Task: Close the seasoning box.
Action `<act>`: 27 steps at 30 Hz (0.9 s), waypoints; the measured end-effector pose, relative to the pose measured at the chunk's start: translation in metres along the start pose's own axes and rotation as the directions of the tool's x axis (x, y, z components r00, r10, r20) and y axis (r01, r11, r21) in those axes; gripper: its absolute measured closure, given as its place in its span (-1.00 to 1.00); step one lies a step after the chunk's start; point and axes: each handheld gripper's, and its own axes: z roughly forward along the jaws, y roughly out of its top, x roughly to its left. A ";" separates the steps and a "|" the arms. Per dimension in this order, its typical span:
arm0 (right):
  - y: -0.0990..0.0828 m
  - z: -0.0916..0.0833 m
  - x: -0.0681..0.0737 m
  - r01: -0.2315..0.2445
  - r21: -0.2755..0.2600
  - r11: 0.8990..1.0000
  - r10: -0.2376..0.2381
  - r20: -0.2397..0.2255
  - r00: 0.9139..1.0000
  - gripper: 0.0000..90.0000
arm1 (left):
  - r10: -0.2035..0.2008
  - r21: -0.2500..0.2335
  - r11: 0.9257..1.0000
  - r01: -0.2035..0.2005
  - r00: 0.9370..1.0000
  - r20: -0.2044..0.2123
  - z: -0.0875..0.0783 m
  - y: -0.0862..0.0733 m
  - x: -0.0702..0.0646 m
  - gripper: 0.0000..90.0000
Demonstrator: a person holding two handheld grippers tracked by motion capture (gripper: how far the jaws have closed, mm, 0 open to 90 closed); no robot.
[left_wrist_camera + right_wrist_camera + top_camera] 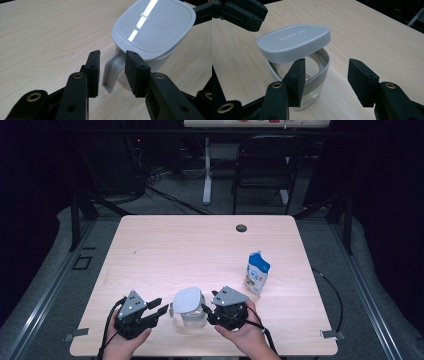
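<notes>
Lidded glass jug [189, 307] low centre of the high view, flanked by both grippers. Left gripper [112, 72] half open, jaws either side of the grey handle [112, 72], not pressing. Handle pointing left, straight into that gripper, long axis upright. Right gripper [325, 83] open, holding nothing, one jaw against the rim, lid [293, 41] askew. Left nearer the handle.

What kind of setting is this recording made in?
Probably a lab or recording workspace, not a home: a bare wooden table on a dark floor, loose cables behind it, a folding chair and black surroundings.
</notes>
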 end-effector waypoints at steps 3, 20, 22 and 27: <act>0.001 0.000 0.001 -0.003 -0.008 1.000 0.003 -0.002 1.000 0.07 | -0.004 0.000 1.000 0.004 1.000 -0.001 0.000 -0.002 0.001 0.43; 0.012 0.000 0.003 0.008 -0.017 1.000 -0.008 -0.002 1.000 0.07 | -0.026 0.008 1.000 0.026 1.000 -0.014 0.002 -0.012 0.008 0.35; 0.013 0.000 0.004 0.009 -0.024 1.000 -0.009 -0.004 1.000 0.07 | -0.029 0.006 1.000 0.029 0.999 -0.017 0.001 -0.012 0.008 0.34; 0.017 -0.001 0.005 0.014 -0.029 0.999 -0.014 -0.009 1.000 0.07 | -0.027 0.002 1.000 0.027 0.999 -0.017 0.002 -0.012 0.008 0.34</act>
